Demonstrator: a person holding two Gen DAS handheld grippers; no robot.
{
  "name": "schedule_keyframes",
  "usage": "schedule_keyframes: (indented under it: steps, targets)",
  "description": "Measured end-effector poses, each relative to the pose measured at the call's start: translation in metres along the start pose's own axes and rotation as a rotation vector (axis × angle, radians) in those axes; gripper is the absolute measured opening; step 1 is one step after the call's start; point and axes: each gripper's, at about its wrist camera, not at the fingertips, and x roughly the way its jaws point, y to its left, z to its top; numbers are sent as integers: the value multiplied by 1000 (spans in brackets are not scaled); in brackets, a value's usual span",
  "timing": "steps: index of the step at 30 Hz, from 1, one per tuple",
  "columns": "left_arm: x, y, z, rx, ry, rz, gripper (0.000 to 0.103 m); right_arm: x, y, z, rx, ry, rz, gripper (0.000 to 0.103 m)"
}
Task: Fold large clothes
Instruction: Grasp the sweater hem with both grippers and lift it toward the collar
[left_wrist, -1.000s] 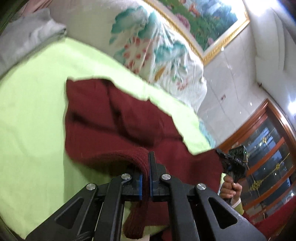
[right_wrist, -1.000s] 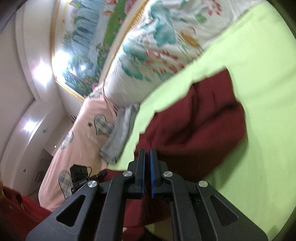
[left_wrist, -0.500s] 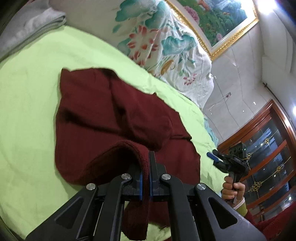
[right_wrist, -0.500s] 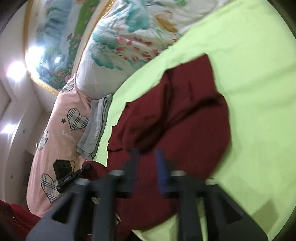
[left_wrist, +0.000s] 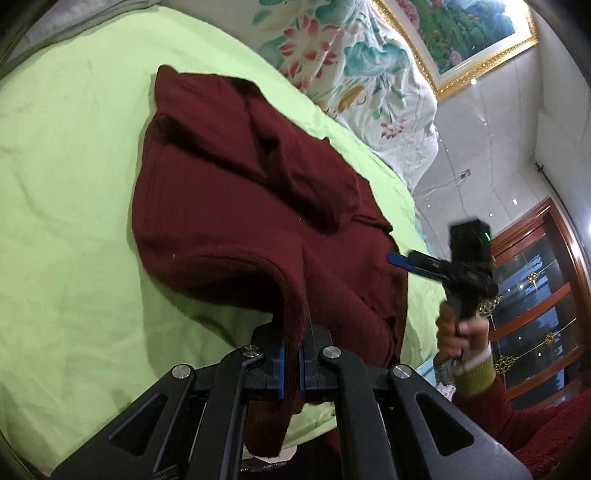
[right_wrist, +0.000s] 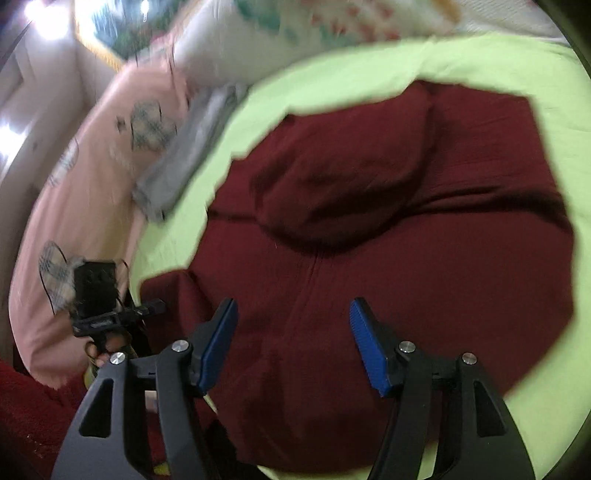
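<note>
A dark red knitted garment (left_wrist: 236, 206) lies partly folded on a light green bed sheet (left_wrist: 70, 192). My left gripper (left_wrist: 291, 363) is shut on a ribbed edge of the garment, which hangs down between the blue pads. In the right wrist view the same garment (right_wrist: 388, 236) fills the middle, and my right gripper (right_wrist: 293, 345) hovers above it with its jaws opening and nothing between the pads. A hand holds the right gripper (left_wrist: 397, 258) at the garment's right edge in the left wrist view. The left gripper (right_wrist: 157, 306) shows at the left in the right wrist view.
A floral quilt (left_wrist: 354, 62) is piled along the far side of the bed. A pink heart-print pillow (right_wrist: 92, 166) and a folded grey cloth (right_wrist: 192, 147) lie at the bed's left. A framed painting (left_wrist: 461, 33) and a wooden glass cabinet (left_wrist: 535, 295) stand beyond.
My right gripper let go of the garment's edge, its jaws spread wide, and it swung over the garment. My left gripper sank lower, still holding the ribbed edge.
</note>
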Motion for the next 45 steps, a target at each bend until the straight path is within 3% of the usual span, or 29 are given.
schedule_keyframes:
  steps: [4, 8, 11, 14, 17, 20, 23, 26, 29, 31, 32, 35, 36, 38, 39, 41, 45]
  targets:
    - [3, 1, -4, 9, 19, 11, 3, 36, -14, 4, 50, 278, 42, 64]
    - [-4, 9, -6, -3, 13, 19, 3, 8, -13, -33, 23, 395, 112, 63]
    - [-9, 16, -10, -5, 20, 22, 4, -27, -15, -75, 10, 429, 36, 63]
    - [-11, 20, -16, 4, 47, 34, 4, -53, -27, -112, 63, 442, -97, 63]
    - [-15, 22, -23, 5, 59, 39, 4, -86, -25, -132, 109, 287, -63, 63]
    - [-12, 28, -25, -18, 69, 42, 6, -111, -37, -138, 222, 54, 32, 64]
    - [-4, 31, -24, -33, 87, 47, 6, -106, -58, -141, 351, -81, 29, 64]
    - [-1, 27, -26, -15, 100, 58, 6, -97, -55, -137, 388, -133, -57, 64]
    - [0, 22, -27, -2, 103, 66, 6, -95, -27, -131, 357, -171, -172, 63]
    - [1, 22, -28, -8, 105, 62, 6, -94, -11, -130, 360, -202, -181, 63]
    - [2, 22, -28, -12, 106, 60, 6, -91, -6, -131, 366, -200, -169, 63]
    - [2, 25, -29, -22, 107, 53, 6, -67, 2, -125, 373, -154, -247, 63]
    - [3, 26, -29, -27, 107, 50, 6, -58, -2, -125, 388, -139, -272, 60]
    - [4, 28, -29, -36, 110, 49, 6, -50, -7, -129, 412, -135, -281, 20]
    - [4, 29, -28, -37, 108, 47, 6, -51, -10, -131, 415, -147, -267, 14]
    - [2, 27, -28, -18, 97, 45, 5, -63, -11, -136, 418, -197, -184, 7]
    - [-3, 13, -31, 57, 76, 31, 3, -107, -20, -158, 423, -321, -64, 6]
